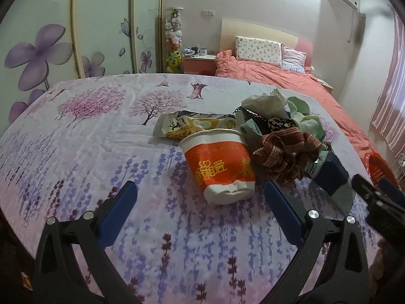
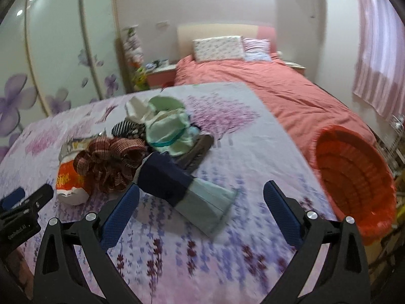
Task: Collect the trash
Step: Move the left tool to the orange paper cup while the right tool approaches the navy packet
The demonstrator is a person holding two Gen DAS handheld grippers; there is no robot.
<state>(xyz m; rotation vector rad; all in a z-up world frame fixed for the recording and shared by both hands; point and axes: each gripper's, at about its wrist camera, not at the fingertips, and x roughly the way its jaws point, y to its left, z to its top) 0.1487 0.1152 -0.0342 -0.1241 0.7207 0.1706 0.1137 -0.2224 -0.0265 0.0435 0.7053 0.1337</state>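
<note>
A crushed orange and white paper cup [image 1: 219,163] lies on its side on the floral cloth [image 1: 101,136], just ahead of my open left gripper [image 1: 200,192], whose blue fingers [image 1: 119,210] straddle the space before it. Behind the cup lies a yellow snack wrapper [image 1: 192,125]. To its right is a heap of clothes with a brown checked cloth [image 1: 283,157] and a dark blue and grey sock [image 2: 182,190]. My right gripper [image 2: 201,195] is open and empty above that sock. The cup [image 2: 69,179] shows at the left of the right wrist view. An orange basket [image 2: 354,177] stands at the right.
The floral cloth [image 2: 227,240] covers the near surface. A bed with a coral quilt [image 1: 273,73] and pillows lies beyond. Wardrobe doors with purple flowers [image 1: 38,50] stand at the left, a bedside table [image 1: 200,62] at the back, a striped curtain [image 2: 374,50] at the right.
</note>
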